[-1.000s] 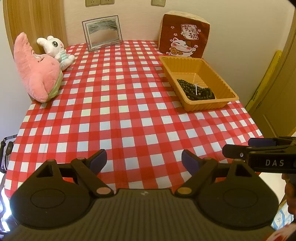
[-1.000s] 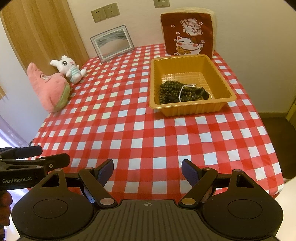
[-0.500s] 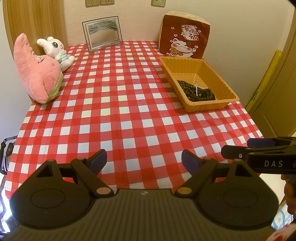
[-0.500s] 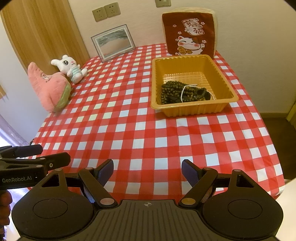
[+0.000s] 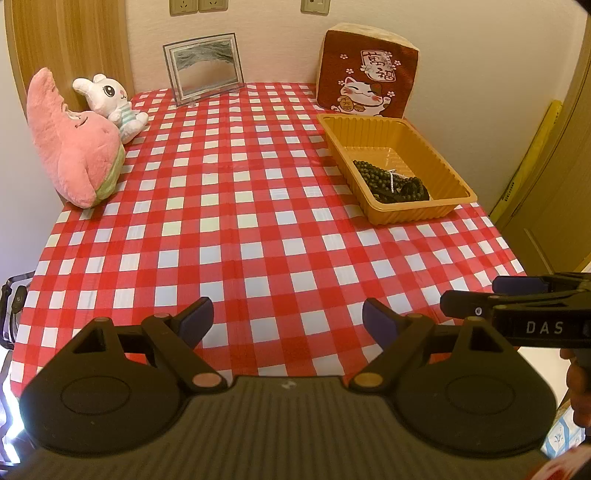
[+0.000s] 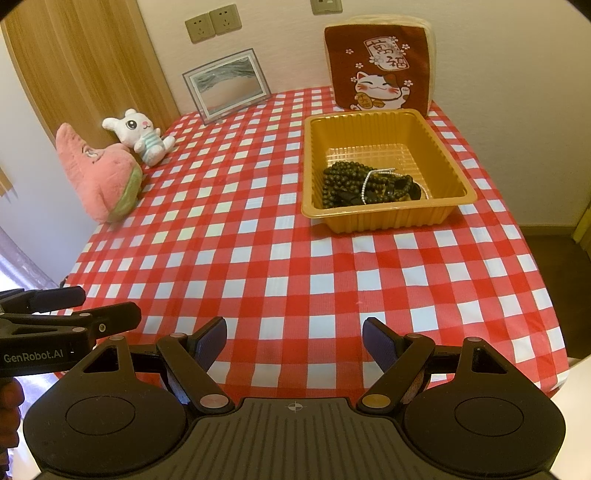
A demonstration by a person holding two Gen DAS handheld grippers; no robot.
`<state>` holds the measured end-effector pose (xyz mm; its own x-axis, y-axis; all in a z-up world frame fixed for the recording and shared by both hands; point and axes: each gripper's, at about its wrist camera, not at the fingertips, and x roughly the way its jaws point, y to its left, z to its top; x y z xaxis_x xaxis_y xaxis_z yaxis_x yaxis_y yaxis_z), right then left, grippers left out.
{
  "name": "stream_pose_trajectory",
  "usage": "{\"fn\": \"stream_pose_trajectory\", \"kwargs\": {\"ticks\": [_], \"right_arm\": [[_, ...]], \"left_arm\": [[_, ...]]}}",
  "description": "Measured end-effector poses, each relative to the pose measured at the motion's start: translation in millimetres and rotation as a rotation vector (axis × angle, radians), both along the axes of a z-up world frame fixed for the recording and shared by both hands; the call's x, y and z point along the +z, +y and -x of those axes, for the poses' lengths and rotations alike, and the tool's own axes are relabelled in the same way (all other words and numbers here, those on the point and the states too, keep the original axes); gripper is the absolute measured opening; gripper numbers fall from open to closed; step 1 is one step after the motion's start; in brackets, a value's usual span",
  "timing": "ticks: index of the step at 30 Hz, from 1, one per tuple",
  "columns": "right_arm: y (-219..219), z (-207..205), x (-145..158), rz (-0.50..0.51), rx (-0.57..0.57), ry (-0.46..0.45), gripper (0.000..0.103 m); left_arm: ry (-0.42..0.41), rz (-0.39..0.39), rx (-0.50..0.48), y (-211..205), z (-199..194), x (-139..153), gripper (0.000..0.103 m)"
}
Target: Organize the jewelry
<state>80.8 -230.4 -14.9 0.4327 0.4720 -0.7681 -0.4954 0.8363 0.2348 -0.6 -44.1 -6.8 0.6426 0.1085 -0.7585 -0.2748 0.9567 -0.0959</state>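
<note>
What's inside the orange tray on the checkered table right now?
The orange tray holds a heap of dark beaded strands with a thin silvery chain across it. Anything under the heap is covered.

- One orange tray (image 6: 384, 218), ahead and right of the grippers
- One heap of dark bead strands (image 6: 365, 184) in it; strand count unclear
- Two plush toys (image 6: 99, 173), far left
- One picture frame (image 6: 227, 85)
- One cat cushion (image 6: 378, 62)
- Three wall sockets (image 6: 213, 23)

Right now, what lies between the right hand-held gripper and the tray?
Only bare checked tablecloth between the right hand-held gripper and the tray, per the right wrist view.
</note>
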Motion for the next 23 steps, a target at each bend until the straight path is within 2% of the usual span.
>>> {"fn": "stream_pose_trajectory", "kwargs": {"ticks": [23], "right_arm": [[1.2, -2.0, -2.6, 0.003, -0.002, 0.002, 0.080]], "left_arm": [[0.003, 0.001, -0.003, -4.1, -8.2, 0.6, 0.087]]}}
